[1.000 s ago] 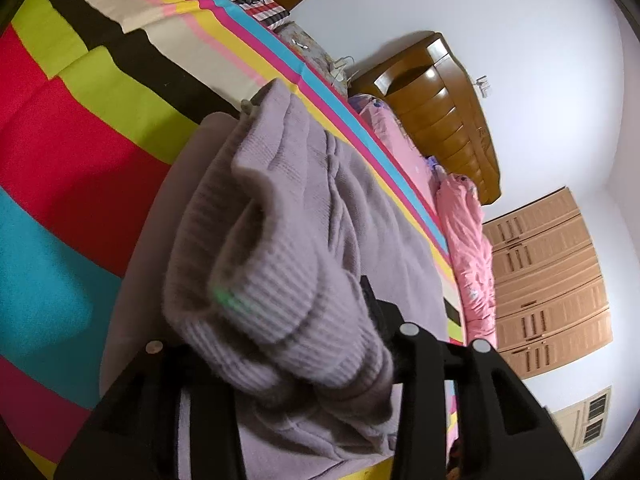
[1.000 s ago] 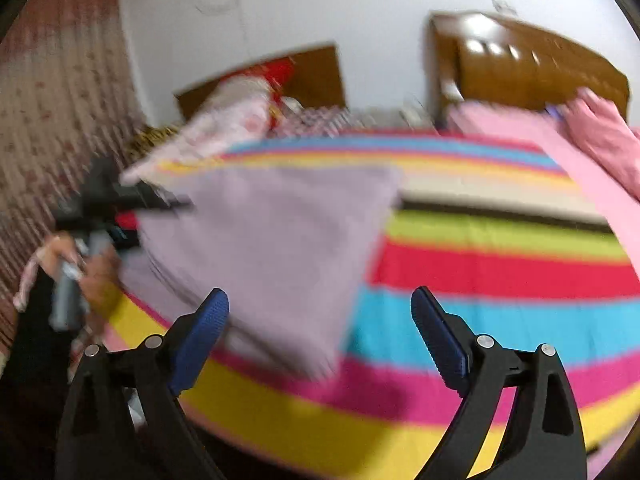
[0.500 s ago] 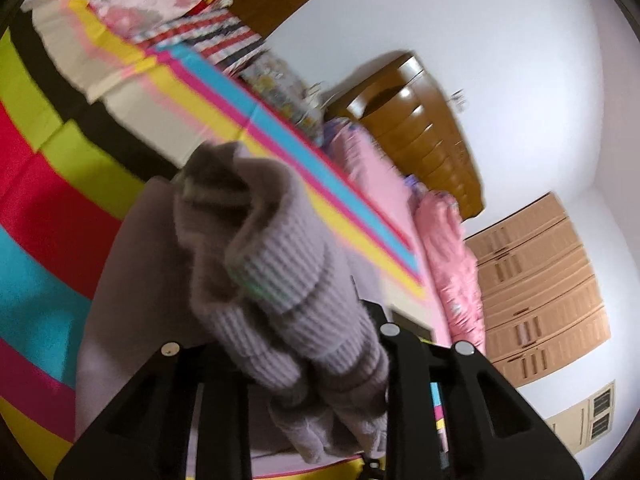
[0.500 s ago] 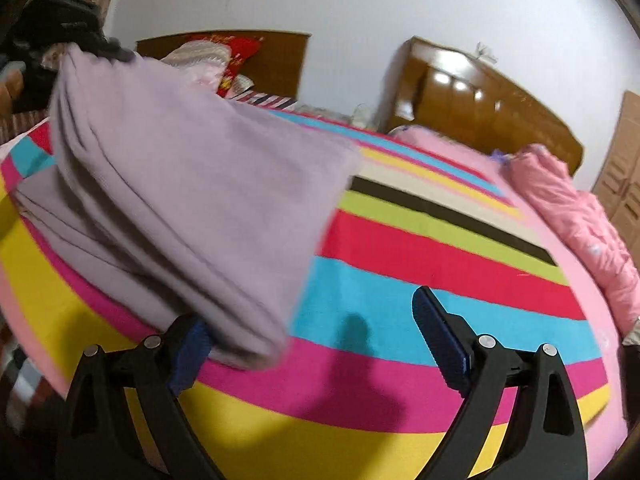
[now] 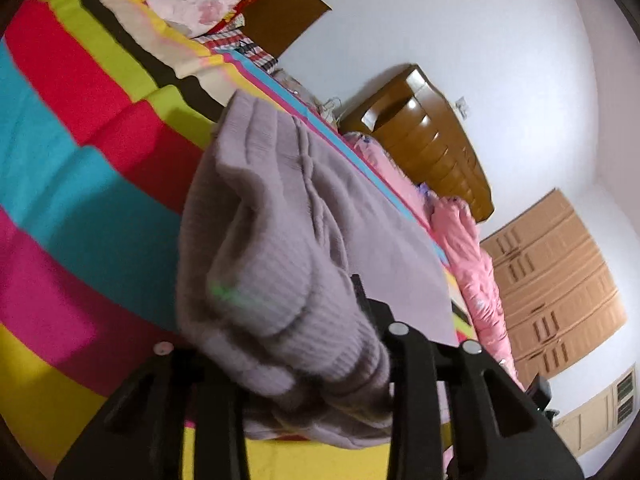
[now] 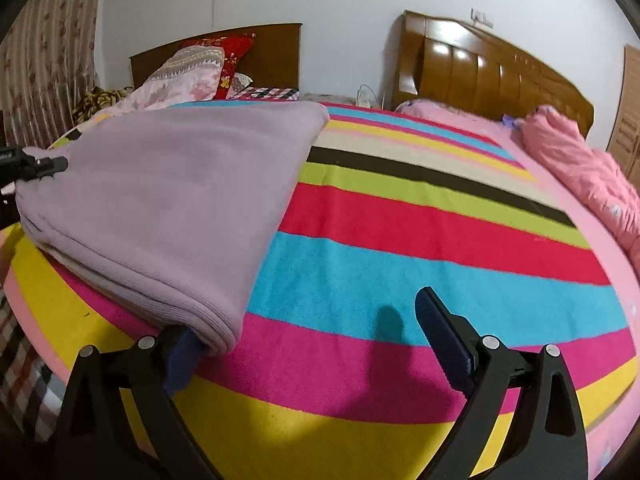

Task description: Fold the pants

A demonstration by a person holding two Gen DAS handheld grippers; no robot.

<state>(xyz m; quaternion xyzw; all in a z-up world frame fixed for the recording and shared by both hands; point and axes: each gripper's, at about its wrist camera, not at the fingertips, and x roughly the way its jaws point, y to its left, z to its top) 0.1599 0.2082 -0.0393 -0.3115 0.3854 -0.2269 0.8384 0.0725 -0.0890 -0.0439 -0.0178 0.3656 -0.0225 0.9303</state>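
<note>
Where the left wrist view is blurred, detail is approx. only. One pair of lilac knit pants, ribbed at the hem, lies folded in layers on the striped blanket, a fuzzy terry-like cover w/ bands of yellow, magenta, cyan, red, lime, black and cream. Left gripper is clamped on the bunched ribbed end of the pants, cloth spilling over both fingers. Right gripper stands wide apart, gripping nothing; its left blue pad sits under the folded corner. Two glossy wooden headboards at rear; one rumpled pink quilt on rt.
</note>
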